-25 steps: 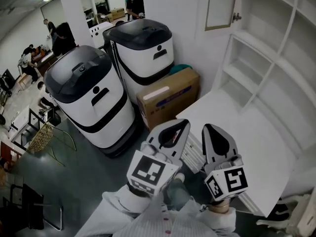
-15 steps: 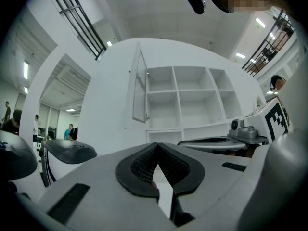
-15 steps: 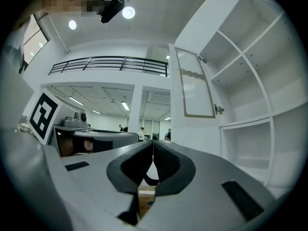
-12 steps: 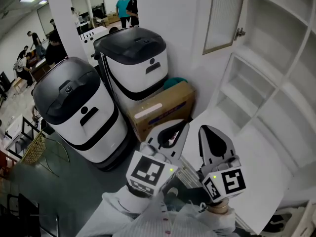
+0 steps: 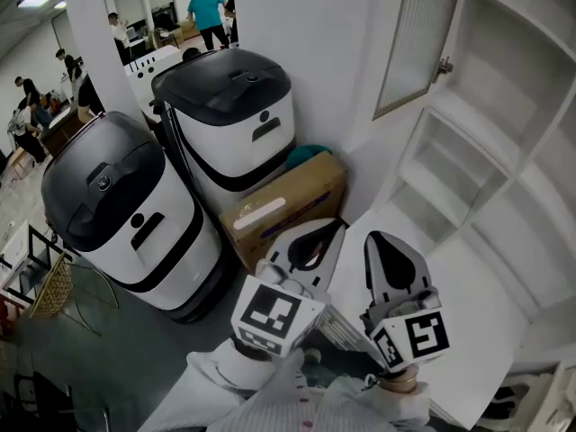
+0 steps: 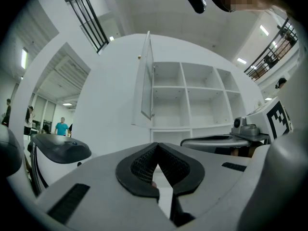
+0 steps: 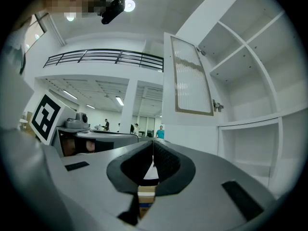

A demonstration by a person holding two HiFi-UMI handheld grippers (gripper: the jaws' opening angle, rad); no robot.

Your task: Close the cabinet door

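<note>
Head view: left hand-held gripper [image 5: 335,229] and right hand-held gripper [image 5: 380,239] side by side low in the frame; both point up the frame, touching nothing
Left gripper view: jaws closed tip to tip, nothing between them; door [image 6: 146,81] seen nearly edge-on ahead
Right gripper view: jaws closed and empty; the door's ribbed pane faces the camera, up and to the right
Door: open, swung out from the left side of the cabinet [image 5: 504,106]; hinge at its right edge; above and beyond both grippers
Cabinet: white, open shelves
Worktop [image 5: 450,286]: white, below the shelves, under and right of the right hand-held gripper
Floor [image 5: 135,349]: cardboard box [image 5: 283,207] against the wall; two white-and-black machines [image 5: 225,115] left of it
</note>
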